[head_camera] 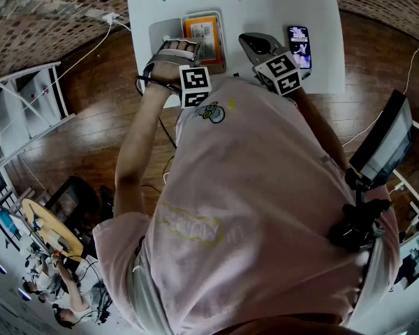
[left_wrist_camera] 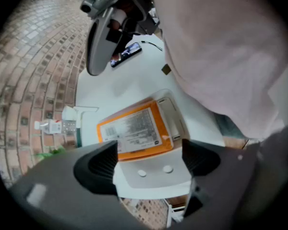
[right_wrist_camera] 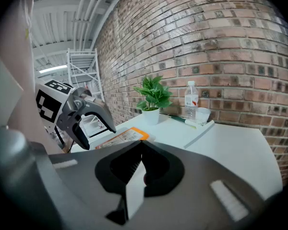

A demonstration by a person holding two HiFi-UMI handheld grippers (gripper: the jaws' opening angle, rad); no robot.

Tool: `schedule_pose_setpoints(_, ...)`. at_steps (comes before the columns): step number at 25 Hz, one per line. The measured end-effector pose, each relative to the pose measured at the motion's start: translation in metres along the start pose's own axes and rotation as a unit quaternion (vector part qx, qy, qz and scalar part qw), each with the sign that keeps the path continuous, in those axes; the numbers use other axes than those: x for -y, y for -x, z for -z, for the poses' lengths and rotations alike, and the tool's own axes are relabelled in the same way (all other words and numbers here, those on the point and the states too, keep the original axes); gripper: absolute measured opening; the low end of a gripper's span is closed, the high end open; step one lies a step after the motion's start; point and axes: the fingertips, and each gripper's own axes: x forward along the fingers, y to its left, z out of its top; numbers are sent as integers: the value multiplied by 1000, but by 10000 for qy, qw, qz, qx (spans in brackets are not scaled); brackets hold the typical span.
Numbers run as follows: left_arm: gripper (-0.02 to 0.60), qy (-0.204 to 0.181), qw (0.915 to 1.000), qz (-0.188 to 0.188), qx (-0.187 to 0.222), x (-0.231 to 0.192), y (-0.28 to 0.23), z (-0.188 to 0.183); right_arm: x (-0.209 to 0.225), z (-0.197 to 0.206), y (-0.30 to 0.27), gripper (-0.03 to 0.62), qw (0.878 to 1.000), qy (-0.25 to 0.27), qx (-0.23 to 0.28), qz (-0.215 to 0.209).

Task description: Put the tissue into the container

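The orange tissue pack (head_camera: pixel 201 33) lies flat in a shallow clear container (head_camera: pixel 221 49) on the white table. In the left gripper view the orange tissue pack (left_wrist_camera: pixel 132 131) shows its printed label, with the clear container's rim (left_wrist_camera: pixel 175 119) around it. A pale flat flap with two small studs (left_wrist_camera: pixel 153 176) lies between the jaws of my left gripper (left_wrist_camera: pixel 149 157), which is open and points steeply down. From the head view my left gripper (head_camera: pixel 169 54) hangs at the container's left side. My right gripper (head_camera: pixel 255 44) hovers right of the container, and up close my right gripper (right_wrist_camera: pixel 137 164) is shut.
A phone (head_camera: pixel 299 46) lies at the table's right. A potted plant (right_wrist_camera: pixel 153 97), a water bottle (right_wrist_camera: pixel 191 102) and a small cup (right_wrist_camera: pixel 201 115) stand at the table's far edge by the brick wall. A white shelf frame (right_wrist_camera: pixel 84 71) stands beyond the table.
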Motion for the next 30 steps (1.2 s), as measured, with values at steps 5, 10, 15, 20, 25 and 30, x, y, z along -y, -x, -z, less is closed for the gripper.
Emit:
schedule_pose_setpoints(5, 465, 1240, 9879, 230, 903, -8, -15, -34, 7, 6, 3, 2, 9998, 30, -175, 35)
schedule_pose_setpoints(10, 469, 534, 9937, -939, -282, -21, -58, -30, 12, 13, 9, 2, 9995, -19, -260, 150)
schedule_pose_setpoints(15, 420, 1160, 9849, -1267, -195, -29, -60, -34, 25, 16, 16, 2, 9993, -139, -270, 209)
schedule_pose_setpoints(20, 322, 1300, 9900, -540, 127, -31, -47, -29, 20, 15, 14, 2, 9996, -27, -284, 9)
schedule_pose_setpoints(25, 313, 1145, 9812, 933, 1242, -21, 6, -35, 25, 15, 15, 2, 9996, -94, -260, -69)
schedule_pose_setpoints(30, 311, 2675, 8772, 2219, 3312, -42, 86, -42, 38, 20, 19, 2, 9991, -350, -224, 101)
